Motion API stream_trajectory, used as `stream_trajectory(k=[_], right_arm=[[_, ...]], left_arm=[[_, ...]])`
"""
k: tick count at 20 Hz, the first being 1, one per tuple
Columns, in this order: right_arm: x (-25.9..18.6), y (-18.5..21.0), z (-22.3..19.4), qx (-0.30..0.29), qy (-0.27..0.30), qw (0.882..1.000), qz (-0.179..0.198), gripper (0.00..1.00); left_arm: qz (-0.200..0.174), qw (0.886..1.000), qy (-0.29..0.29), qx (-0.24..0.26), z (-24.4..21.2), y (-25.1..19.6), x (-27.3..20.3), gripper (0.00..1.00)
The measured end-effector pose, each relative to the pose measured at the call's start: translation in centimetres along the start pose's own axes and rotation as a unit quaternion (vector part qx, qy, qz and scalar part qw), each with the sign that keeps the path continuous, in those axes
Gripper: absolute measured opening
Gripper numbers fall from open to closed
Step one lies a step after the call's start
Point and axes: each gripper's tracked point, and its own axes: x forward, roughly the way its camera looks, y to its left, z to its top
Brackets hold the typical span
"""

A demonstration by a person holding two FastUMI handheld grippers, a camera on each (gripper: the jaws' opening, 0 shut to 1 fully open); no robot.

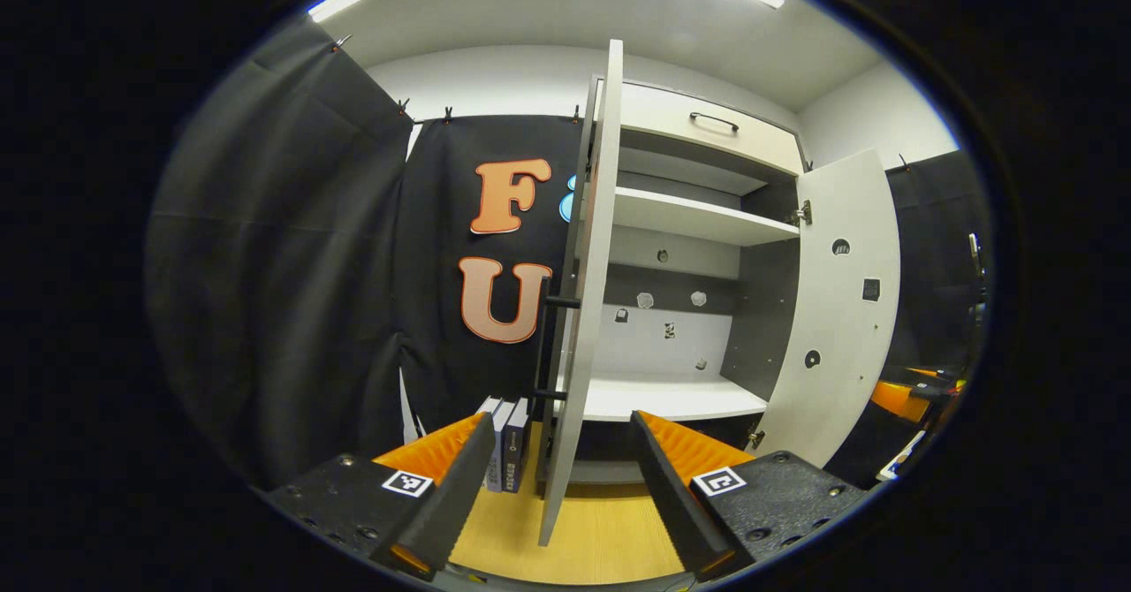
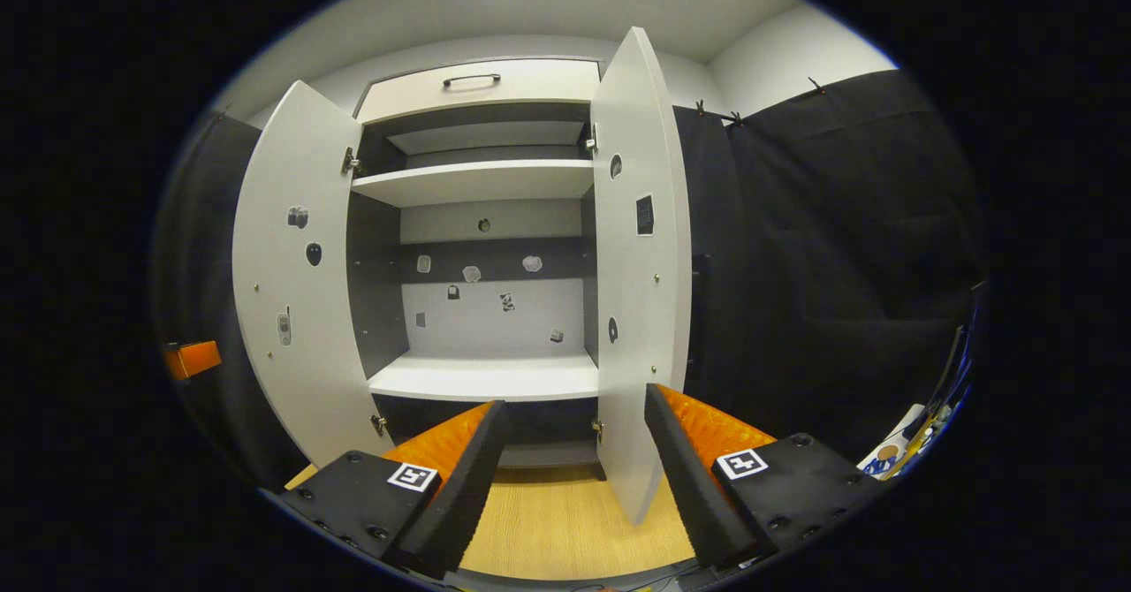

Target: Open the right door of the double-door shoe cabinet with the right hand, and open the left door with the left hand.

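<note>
I judge the opening work all but finished: both doors of the shoe cabinet [image 2: 482,247] stand swung out, and its white shelves and grey back panel are open to me.

From the left gripper view, the left door [image 1: 588,292] is edge-on straight ahead of me, its black bar handle [image 1: 543,345] on the outer face towards the booth cloth. My left hand-held gripper [image 1: 561,495] is spread wide, the door's lower edge sitting in the gap between the fingers with neither finger touching it. A few books [image 1: 505,442] stand on the wooden floor [image 1: 592,530] just beside the door's foot.

From the right gripper view, the right door [image 2: 641,274] is open too, its inner face turned towards me and slightly angled. My right hand-held gripper [image 2: 570,486] is also spread wide and grips nothing, the door's bottom corner hanging just above and between the fingers. The left door [image 2: 292,283] shows at the far side of this view, folded well back.

What remains, as I read it, is little: perhaps nudging the right door further out so it matches the left, then drawing both grippers straight back. The care needed is to withdraw without clipping either door edge, since both sit right between my fingers.
</note>
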Motion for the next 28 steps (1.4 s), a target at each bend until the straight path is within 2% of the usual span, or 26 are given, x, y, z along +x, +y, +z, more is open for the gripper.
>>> stream_trajectory(k=[1, 2, 9, 10, 11, 17, 26, 27, 28], right_arm=[[-0.1, -0.1, 0.0, 0.000, -0.002, 1.000, -0.001, 0.99], [-0.1, -0.2, 0.0, 0.000, -0.001, 1.000, -0.003, 0.99], [-0.4, -0.5, 0.6, -0.002, -0.010, 1.000, -0.004, 0.99], [-0.3, -0.5, 0.4, -0.002, -0.007, 1.000, -0.004, 0.99], [-0.4, -0.5, 0.3, -0.002, -0.005, 1.000, -0.004, 0.99], [-0.6, -0.9, 0.4, -0.003, -0.009, 1.000, -0.011, 0.99], [-0.8, -1.1, 0.7, -0.002, -0.014, 1.000, -0.014, 0.99], [-0.8, -1.0, 0.7, -0.001, -0.013, 1.000, -0.013, 0.99], [-0.7, -1.0, 0.7, -0.001, -0.013, 1.000, -0.012, 0.99]], left_arm=[[0.003, 1.000, -0.003, -0.001, 0.0, 0.0, -0.2, 0.96], [0.005, 1.000, -0.003, 0.001, -0.1, -0.1, 0.1, 0.92], [0.016, 1.000, 0.002, 0.007, -0.9, -0.2, 0.1, 0.95], [0.017, 1.000, 0.001, 0.005, -0.9, -0.1, 0.1, 0.92], [0.020, 1.000, -0.002, 0.002, -0.8, 0.0, 0.2, 0.95], [0.042, 0.999, -0.013, 0.012, -0.1, 0.8, 0.1, 0.95], [0.045, 0.998, -0.035, 0.027, 2.0, 0.6, 0.0, 0.92], [0.044, 0.998, -0.038, 0.027, 2.2, 0.5, -0.1, 0.96], [0.043, 0.998, -0.040, 0.027, 2.3, 0.4, -0.2, 0.96]])
